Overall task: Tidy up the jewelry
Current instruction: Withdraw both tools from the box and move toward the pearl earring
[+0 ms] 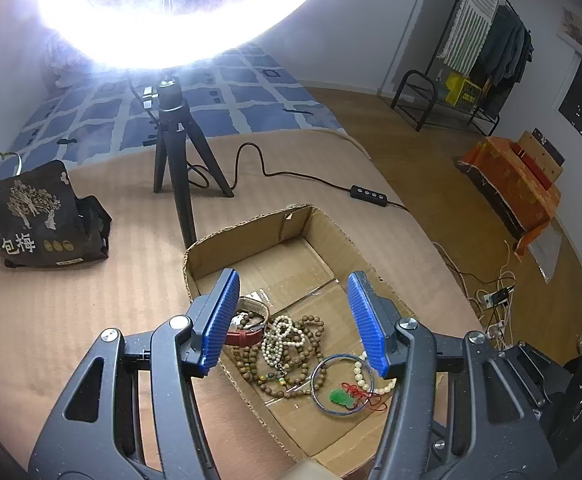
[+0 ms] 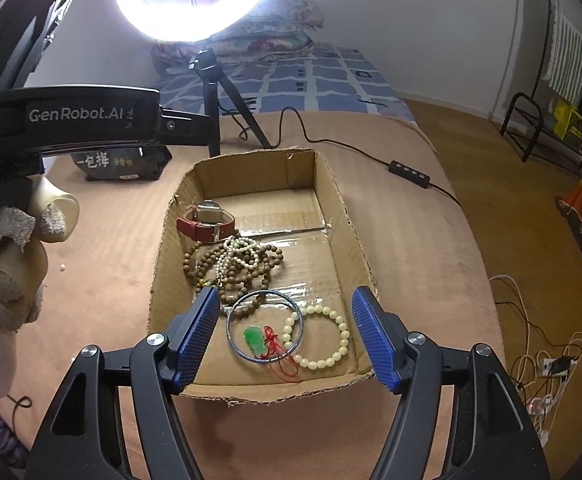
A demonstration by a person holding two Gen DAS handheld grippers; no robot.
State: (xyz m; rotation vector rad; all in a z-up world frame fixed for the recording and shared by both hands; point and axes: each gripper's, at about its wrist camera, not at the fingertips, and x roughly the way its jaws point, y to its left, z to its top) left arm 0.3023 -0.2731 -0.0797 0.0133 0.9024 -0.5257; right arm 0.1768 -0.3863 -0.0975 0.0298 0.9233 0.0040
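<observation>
An open cardboard box [image 1: 251, 228] [image 2: 251, 158] lies on the tan bed cover. Inside are a red-strap watch [image 2: 205, 228], a wooden bead string [image 2: 235, 276], a white pearl necklace [image 2: 243, 254], a blue bangle [image 2: 229, 320], a green pendant on red cord [image 2: 253, 338] and a cream bead bracelet [image 2: 341, 344]. My left gripper [image 1: 293, 320] hangs open over the pearl necklace [image 1: 279, 340] and wooden beads [image 1: 311, 328], holding nothing. My right gripper [image 2: 287, 336] is open over the bangle and pendant, also holding nothing.
A ring light on a black tripod [image 1: 173, 160] stands just behind the box, its cable and switch [image 1: 365, 192] trailing right. A dark printed bag [image 1: 35, 220] sits to the left. The bed edge drops to a wooden floor with loose cables [image 1: 495, 300]. A gloved hand [image 2: 11, 272] is at left.
</observation>
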